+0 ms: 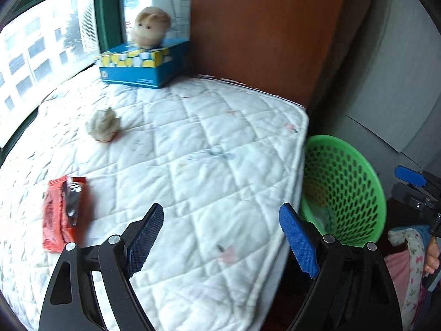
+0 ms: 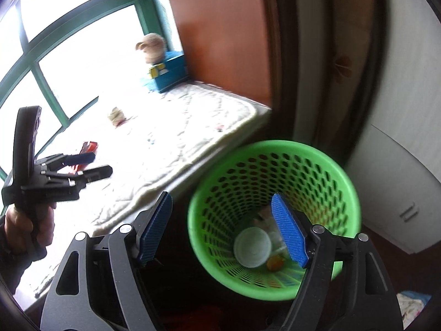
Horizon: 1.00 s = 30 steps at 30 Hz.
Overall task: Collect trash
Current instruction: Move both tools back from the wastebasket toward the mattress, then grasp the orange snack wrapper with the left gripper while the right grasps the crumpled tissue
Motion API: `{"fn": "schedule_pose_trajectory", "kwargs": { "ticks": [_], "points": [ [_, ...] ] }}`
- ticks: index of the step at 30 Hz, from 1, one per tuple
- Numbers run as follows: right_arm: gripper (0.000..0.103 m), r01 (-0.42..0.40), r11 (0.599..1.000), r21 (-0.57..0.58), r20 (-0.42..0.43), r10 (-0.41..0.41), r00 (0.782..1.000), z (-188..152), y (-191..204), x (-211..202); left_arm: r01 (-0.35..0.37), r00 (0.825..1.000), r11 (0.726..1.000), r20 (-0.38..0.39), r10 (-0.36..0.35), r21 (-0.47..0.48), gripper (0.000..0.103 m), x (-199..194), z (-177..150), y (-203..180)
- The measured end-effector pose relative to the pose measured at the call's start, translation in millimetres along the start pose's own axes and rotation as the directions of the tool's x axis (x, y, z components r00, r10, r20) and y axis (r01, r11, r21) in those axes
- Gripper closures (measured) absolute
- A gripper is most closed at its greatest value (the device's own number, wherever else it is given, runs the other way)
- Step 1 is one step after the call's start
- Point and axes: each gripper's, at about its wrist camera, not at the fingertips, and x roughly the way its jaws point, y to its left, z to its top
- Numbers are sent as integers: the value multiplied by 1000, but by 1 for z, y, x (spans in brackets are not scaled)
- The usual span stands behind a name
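A red snack wrapper (image 1: 62, 212) lies on the white quilted mattress (image 1: 209, 149), left of my open, empty left gripper (image 1: 220, 237). A crumpled paper ball (image 1: 103, 125) lies farther back on the mattress. The green mesh basket (image 1: 344, 187) stands on the floor by the mattress corner. In the right wrist view, my open, empty right gripper (image 2: 220, 231) hovers over the basket (image 2: 275, 215), which holds a white cup (image 2: 252, 247) and small scraps. The wrapper (image 2: 89, 147), the paper ball (image 2: 117, 115) and the left gripper (image 2: 93, 165) show there too.
A blue tissue box (image 1: 143, 66) with a plush toy (image 1: 150, 27) on top sits at the mattress's far end by the window. A brown wooden panel (image 1: 261, 33) stands behind the mattress. White cabinets (image 2: 399, 165) stand right of the basket.
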Motion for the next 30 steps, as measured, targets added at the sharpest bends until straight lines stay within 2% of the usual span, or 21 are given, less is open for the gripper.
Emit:
{"fn": "schedule_pose_trajectory", "kwargs": {
  "ticks": [4, 10, 14, 18, 30],
  "points": [
    [28, -23, 999, -31, -14, 23, 1000, 9, 21, 13, -80, 997, 995, 8, 80, -58, 13, -6, -1, 53],
    [27, -57, 996, -64, -26, 56, 998, 24, 51, 31, -182, 983, 975, -9, 182, -125, 10, -4, -7, 117],
    [27, -79, 993, -89, -37, 76, 996, 32, 69, 43, -223, 975, 962, -36, 220, -160, 10, 0, -12, 151],
    [27, -99, 988, -115, -51, 93, 994, 38, 86, 56, -224, 974, 959, -63, 216, -176, 10, 11, -15, 172],
    [27, -151, 967, -206, -108, 130, 986, 60, 140, 102, -179, 979, 968, -124, 159, -175, 9, 39, -21, 194]
  ]
}}
